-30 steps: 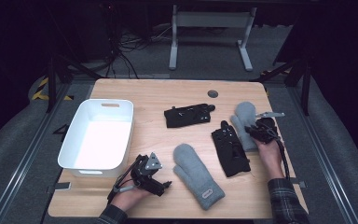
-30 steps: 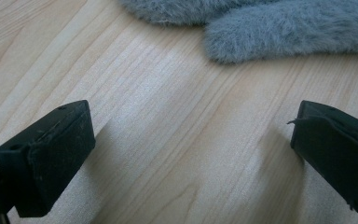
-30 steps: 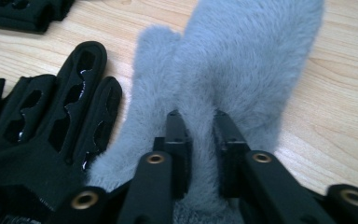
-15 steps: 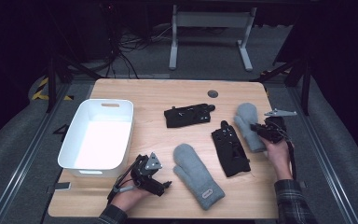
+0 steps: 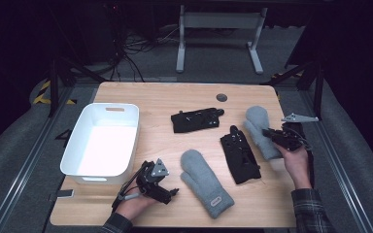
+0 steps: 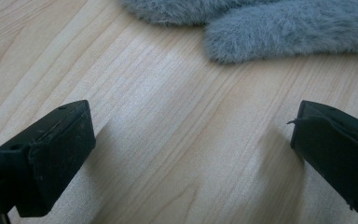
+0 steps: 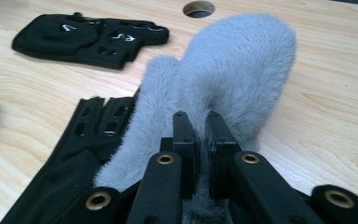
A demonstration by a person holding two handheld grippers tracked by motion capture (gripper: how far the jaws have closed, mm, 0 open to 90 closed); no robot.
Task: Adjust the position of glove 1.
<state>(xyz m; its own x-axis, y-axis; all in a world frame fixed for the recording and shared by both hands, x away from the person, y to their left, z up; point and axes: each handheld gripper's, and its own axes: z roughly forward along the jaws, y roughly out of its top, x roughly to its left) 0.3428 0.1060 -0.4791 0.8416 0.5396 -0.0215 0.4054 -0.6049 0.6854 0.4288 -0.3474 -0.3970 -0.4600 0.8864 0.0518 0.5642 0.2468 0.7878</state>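
Light wooden table (image 5: 184,99): white tub (image 5: 104,141) at left, two black fingerless gloves (image 5: 196,119) (image 5: 240,156) mid-table, grey mittens (image 5: 206,180) (image 5: 261,128) front and right.

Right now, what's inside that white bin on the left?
The white bin looks empty: its bare white floor shows in the high view. Only a thin strip behind its near wall is hidden.

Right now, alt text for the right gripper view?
The right tool is shut on the cuff end of a grey mitten lying on a wooden table. A black glove lies beside it on the left, another black glove farther off.
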